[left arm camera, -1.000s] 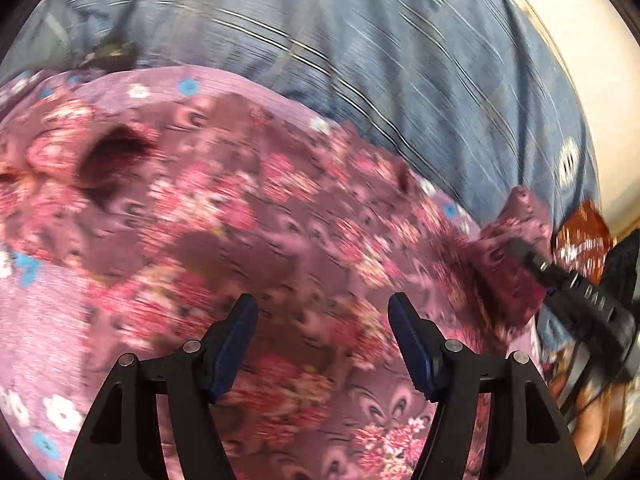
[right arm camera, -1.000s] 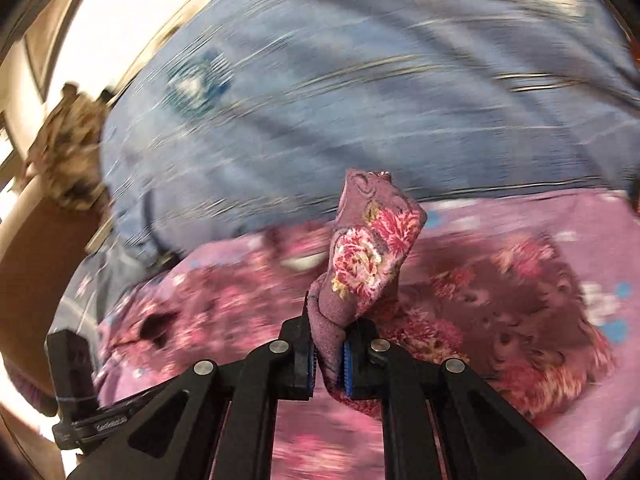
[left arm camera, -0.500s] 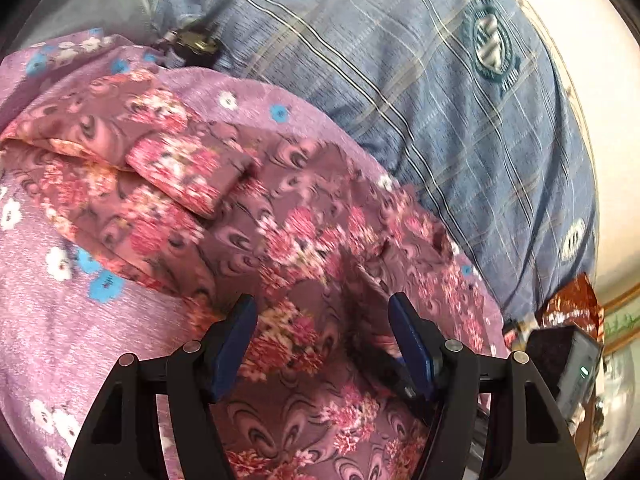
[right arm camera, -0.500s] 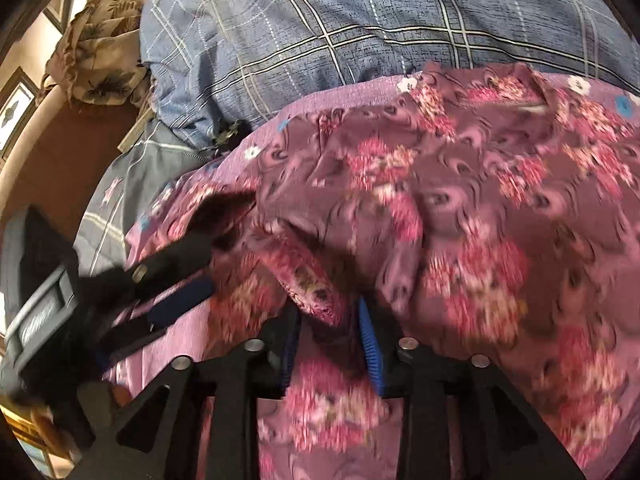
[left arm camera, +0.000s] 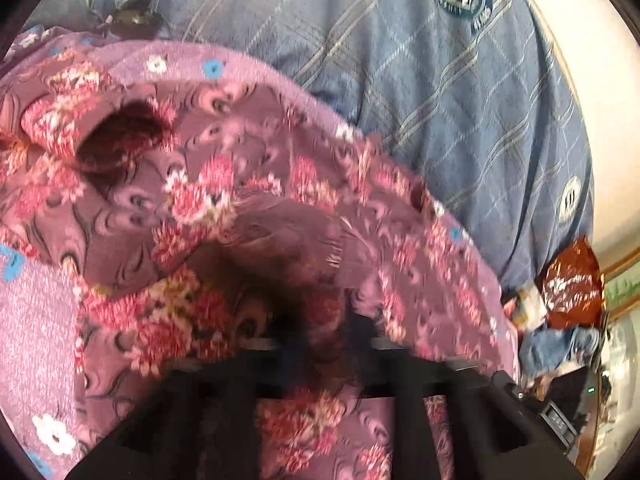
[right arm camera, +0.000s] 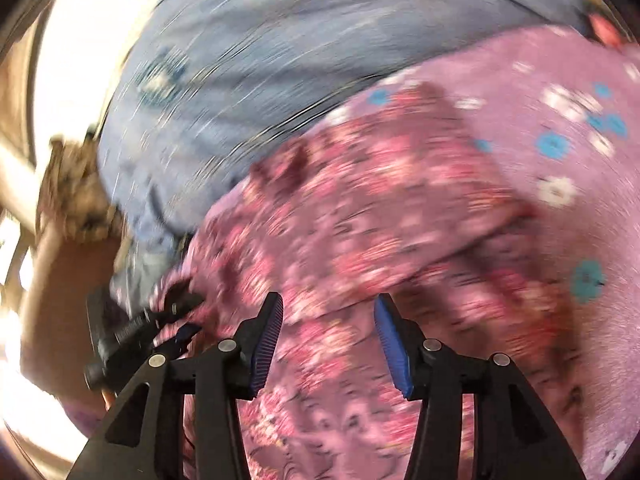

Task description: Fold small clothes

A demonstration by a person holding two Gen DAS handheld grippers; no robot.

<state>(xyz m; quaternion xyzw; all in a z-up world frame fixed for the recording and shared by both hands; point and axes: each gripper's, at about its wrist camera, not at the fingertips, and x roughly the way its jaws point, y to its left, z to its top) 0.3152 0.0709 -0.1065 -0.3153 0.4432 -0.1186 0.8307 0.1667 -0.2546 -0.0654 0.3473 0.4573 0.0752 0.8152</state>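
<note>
logging, item one: my left hand-held gripper (left arm camera: pixel 320 336), blurred in its own view, jaws drawn together with a fold of the floral garment (left arm camera: pixel 248 184) pinched between them. item two: my right hand-held gripper (right arm camera: pixel 328 340), jaws apart and opening, blue pads (right arm camera: pixel 390 352) bare, nothing pressed between them; the garment lies just beyond the tips. item three: the garment itself, maroon with pink flowers, crumpled on a pink flowered sheet (right arm camera: pixel 568 128) with blue and white blossoms. item four: blue plaid bedding (left arm camera: pixel 420 92) beyond the sheet, bearing round emblems. item five: a reddish patterned cloth (left arm camera: pixel 572 280) at the far right edge of the left view.
</note>
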